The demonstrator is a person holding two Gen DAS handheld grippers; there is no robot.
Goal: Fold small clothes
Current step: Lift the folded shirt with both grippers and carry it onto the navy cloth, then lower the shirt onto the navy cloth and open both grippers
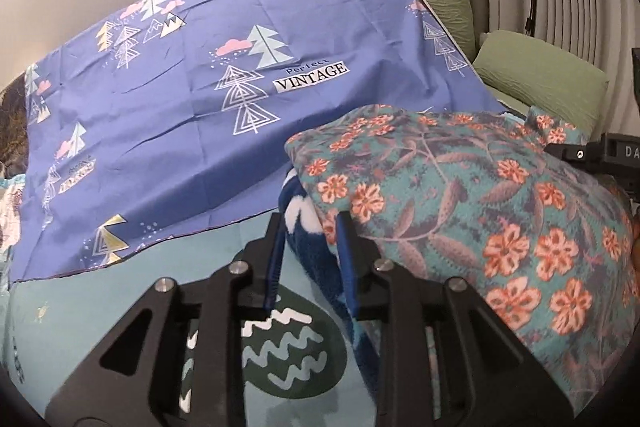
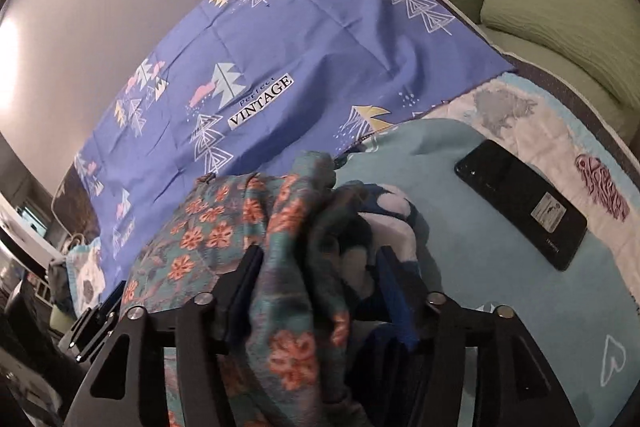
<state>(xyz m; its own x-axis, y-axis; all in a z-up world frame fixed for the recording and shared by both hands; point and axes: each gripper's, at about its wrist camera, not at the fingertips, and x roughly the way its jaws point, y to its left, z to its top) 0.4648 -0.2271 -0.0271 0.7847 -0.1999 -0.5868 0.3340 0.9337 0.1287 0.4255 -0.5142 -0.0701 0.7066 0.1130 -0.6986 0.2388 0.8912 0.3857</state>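
Floral fleece garment point(image 1: 460, 211) — soft, light, floppy. My left gripper point(image 1: 308, 239): jaws narrow, astride its folded edge, grip uncertain. My right gripper point(image 2: 320, 267): jaws parted, cloth bunched between, unclamped — best pinched at a hem corner.

teal garment point(image 1: 460, 203) is showing orange flowers; blue sheet point(image 1: 200, 75) is showing white trees, pink clouds; pillows point(image 1: 540, 79) are looking green.
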